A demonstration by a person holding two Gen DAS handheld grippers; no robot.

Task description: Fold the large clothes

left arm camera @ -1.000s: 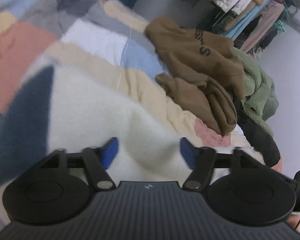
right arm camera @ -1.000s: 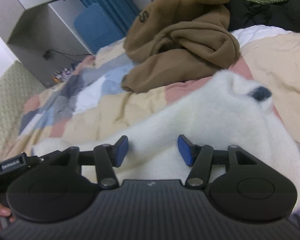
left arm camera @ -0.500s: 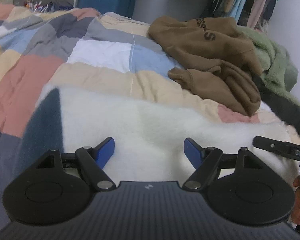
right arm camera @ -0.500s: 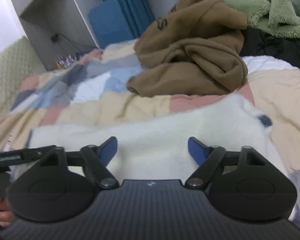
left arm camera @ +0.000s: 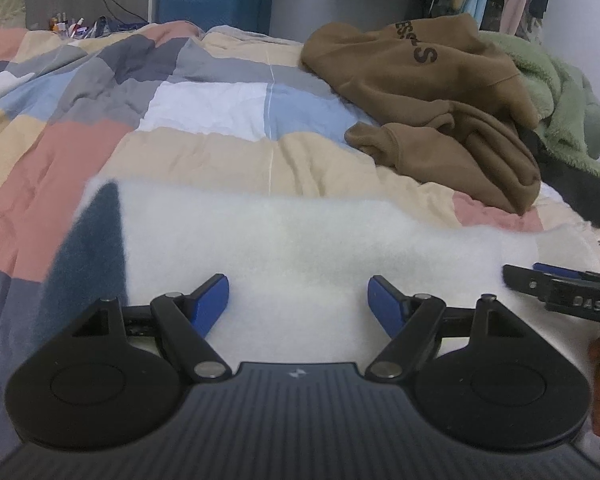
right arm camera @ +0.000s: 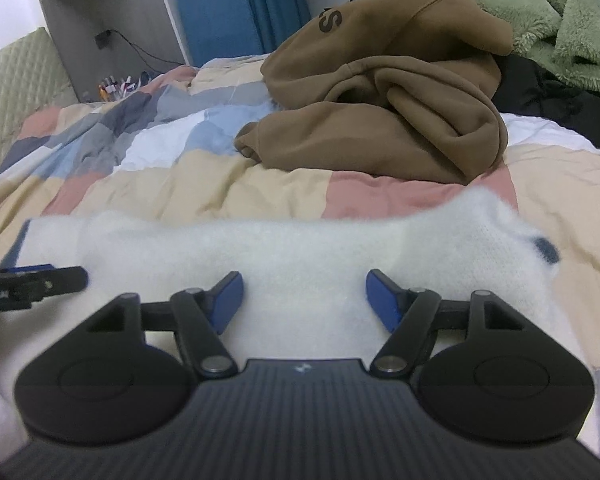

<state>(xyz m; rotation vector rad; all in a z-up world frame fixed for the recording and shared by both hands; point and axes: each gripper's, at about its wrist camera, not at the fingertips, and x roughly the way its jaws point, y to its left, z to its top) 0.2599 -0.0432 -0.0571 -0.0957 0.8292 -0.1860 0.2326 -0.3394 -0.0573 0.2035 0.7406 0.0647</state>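
The white sweater (left arm camera: 300, 248) lies spread flat across the patchwork quilt (left arm camera: 180, 152), directly beneath and ahead of both tools. The left gripper (left arm camera: 298, 300) and right gripper (right arm camera: 303, 296) each stand wide apart over the fabric, gripping nothing. The garment is fuzzy, soft-napped knit, white with a dark blue panel (left arm camera: 92, 248) at its left end.

A bed (left arm camera: 204, 148) is covered by a patchwork quilt (left arm camera: 100, 140) in cream, pink, blue, grey and white squares. A fluffy white sweater (left arm camera: 300, 240) with a dark blue patch is spread across the near edge of the bed. A crumpled brown hoodie (left arm camera: 427, 92) is heaped toward the far right side. Beside it, at the right edge, a green fleece (left arm camera: 559, 92) and a black garment (right arm camera: 551, 92) are piled.
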